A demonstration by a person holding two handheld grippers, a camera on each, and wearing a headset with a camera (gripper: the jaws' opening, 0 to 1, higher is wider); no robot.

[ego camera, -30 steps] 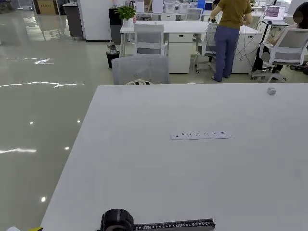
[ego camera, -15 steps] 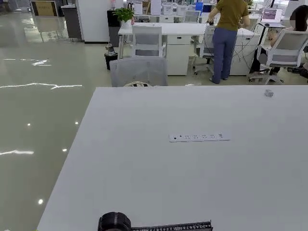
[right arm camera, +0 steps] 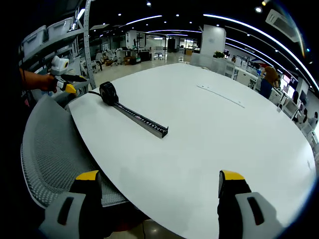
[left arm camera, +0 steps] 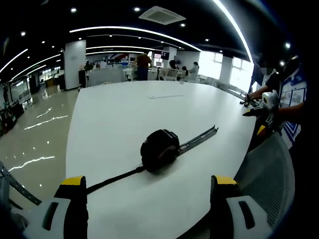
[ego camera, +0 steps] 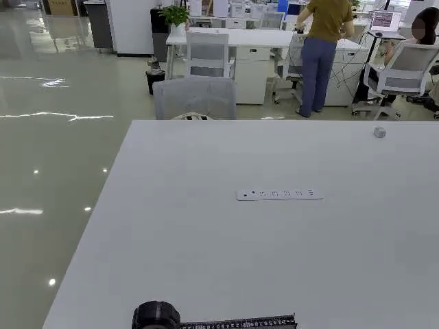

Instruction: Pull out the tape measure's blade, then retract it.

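A black tape measure [ego camera: 156, 317] is lying on a white table [ego camera: 206, 260]. It is well apart from a white socket strip [ego camera: 279, 195], on the person's side of it. Its blade [ego camera: 240, 322] is sticking out of the case [left arm camera: 159, 149], lying flat and running roughly parallel to the strip. A black strap [left arm camera: 114, 178] is trailing from the case, away from the strip, toward the left gripper [left arm camera: 148, 181].

Both grippers are hanging farther from the strip than the tape measure is, and neither is touching it. The left gripper's jaws are standing wide apart with nothing between them, pointing at the case. The right gripper [right arm camera: 159, 175] is also gaping and gripping nothing, and is aiming toward the strip with the blade's tip ahead and to its left.

Over the last second the head view is drifting. The strip and the tape measure are sliding leftward in the picture together, so the head is moving, not the things. Measured against the strip, the case is sitting where it was and the blade is showing the same length. Nothing on the table is changing.

For the task, the pull-out looks done and the retraction is not yet starting. The blade is lying extended with no grip on it, which suggests a lock or friction is holding it, though no lock is visible. Retracting will likely mean gripping the case first.
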